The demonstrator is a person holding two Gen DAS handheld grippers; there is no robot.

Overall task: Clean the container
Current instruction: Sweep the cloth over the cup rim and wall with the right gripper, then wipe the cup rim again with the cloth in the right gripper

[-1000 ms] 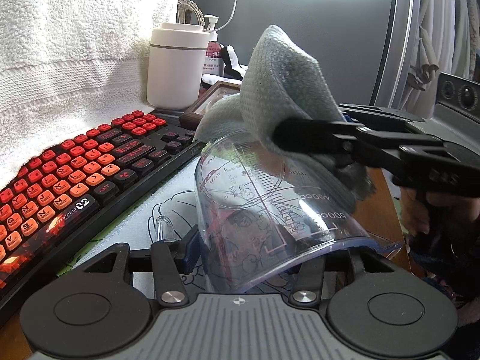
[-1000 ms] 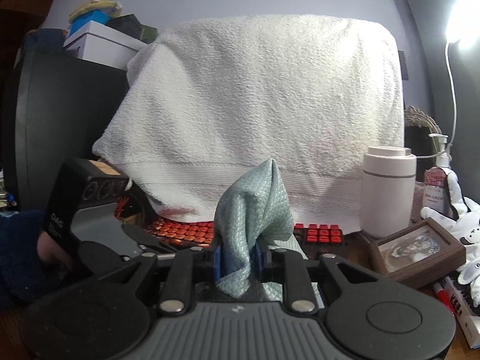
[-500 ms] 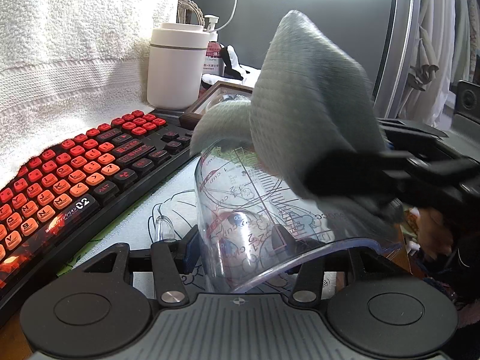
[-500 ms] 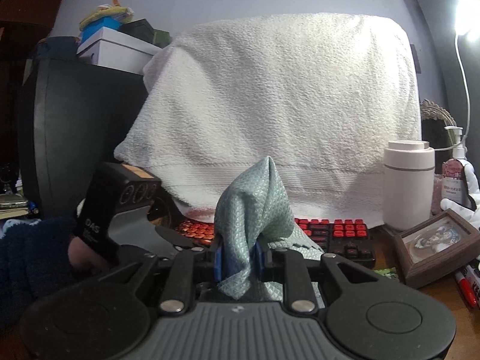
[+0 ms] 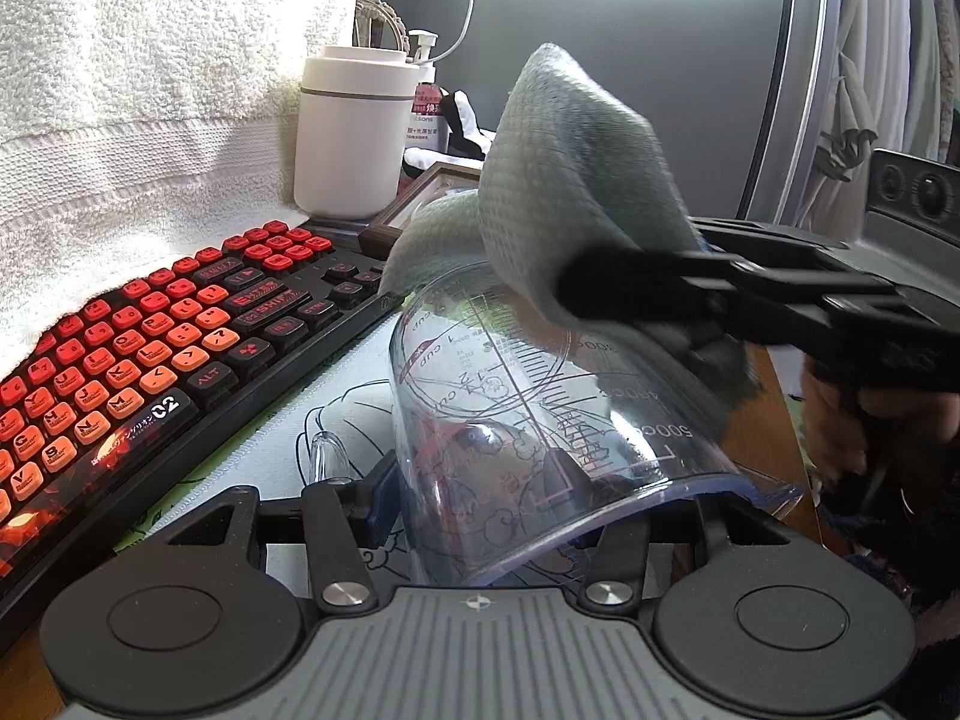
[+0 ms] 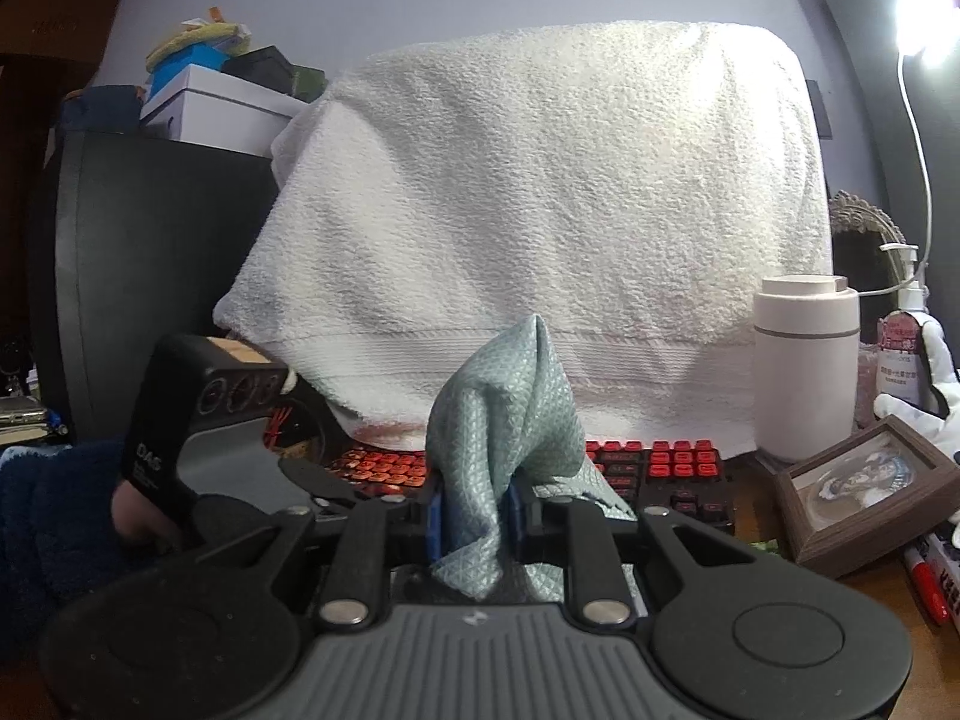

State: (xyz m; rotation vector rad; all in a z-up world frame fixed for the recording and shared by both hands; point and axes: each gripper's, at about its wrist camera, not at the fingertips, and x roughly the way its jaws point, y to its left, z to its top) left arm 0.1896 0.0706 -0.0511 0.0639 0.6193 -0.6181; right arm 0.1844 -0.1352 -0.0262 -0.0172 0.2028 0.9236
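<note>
Cloth pressed on a clear measuring cup held over the surface.

The left gripper [image 5: 516,504] clamped the cup [image 5: 540,414] on its side, near its rim, above the desk mat [image 5: 312,420]. Beyond, the right gripper [image 6: 474,516] pinched the grey cloth [image 5: 576,204] against the cup's wall. Pushing hard could twist the slick plastic loose toward the keyboard [image 5: 156,354].

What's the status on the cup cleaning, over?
Left gripper shut on measuring cup, cup tipped sideways. Right gripper shut on grey-green cloth, cloth against cup's base. Nothing in the way.
</note>
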